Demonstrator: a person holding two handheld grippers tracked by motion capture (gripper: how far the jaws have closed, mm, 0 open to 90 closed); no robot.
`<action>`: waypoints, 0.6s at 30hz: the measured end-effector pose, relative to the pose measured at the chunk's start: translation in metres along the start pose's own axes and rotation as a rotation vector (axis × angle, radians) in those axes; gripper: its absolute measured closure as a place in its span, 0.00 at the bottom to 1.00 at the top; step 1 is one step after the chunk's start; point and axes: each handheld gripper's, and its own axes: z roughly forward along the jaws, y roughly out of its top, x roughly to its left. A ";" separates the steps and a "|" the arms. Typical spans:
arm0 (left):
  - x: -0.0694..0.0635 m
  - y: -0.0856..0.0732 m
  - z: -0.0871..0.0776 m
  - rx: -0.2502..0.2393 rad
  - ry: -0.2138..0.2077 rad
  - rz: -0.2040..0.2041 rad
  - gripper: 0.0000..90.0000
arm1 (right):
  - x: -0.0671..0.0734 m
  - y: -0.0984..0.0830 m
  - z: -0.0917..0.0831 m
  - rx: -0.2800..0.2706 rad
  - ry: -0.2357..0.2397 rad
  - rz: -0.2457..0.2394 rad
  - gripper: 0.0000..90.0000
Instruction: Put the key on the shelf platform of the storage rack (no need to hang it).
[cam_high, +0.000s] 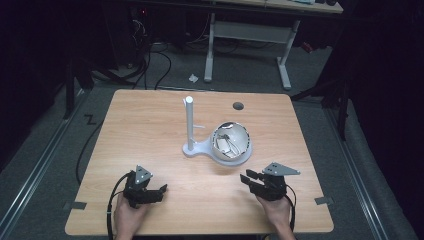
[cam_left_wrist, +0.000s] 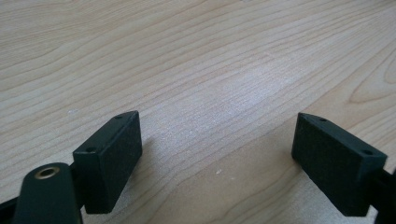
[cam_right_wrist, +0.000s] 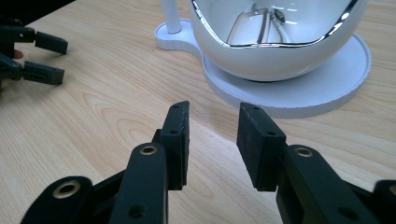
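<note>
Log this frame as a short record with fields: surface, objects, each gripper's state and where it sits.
surface: wooden table
object: white stand with an upright post and a round base
object: white bowl on the stand's base, glasses inside
left gripper: open wide, holding nothing, near the table's front edge
right gripper: partly open, holding nothing, pointing toward the bowl
</note>
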 end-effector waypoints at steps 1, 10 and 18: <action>0.000 0.000 0.000 0.000 0.000 0.000 0.18 | 0.001 0.000 0.002 0.006 -0.001 -0.002 0.72; 0.000 0.000 0.000 0.000 0.000 0.000 0.18 | 0.006 -0.003 0.013 0.031 -0.003 -0.019 0.70; 0.000 0.000 0.000 0.000 0.000 0.000 0.18 | 0.008 -0.007 0.019 0.057 -0.010 -0.025 0.69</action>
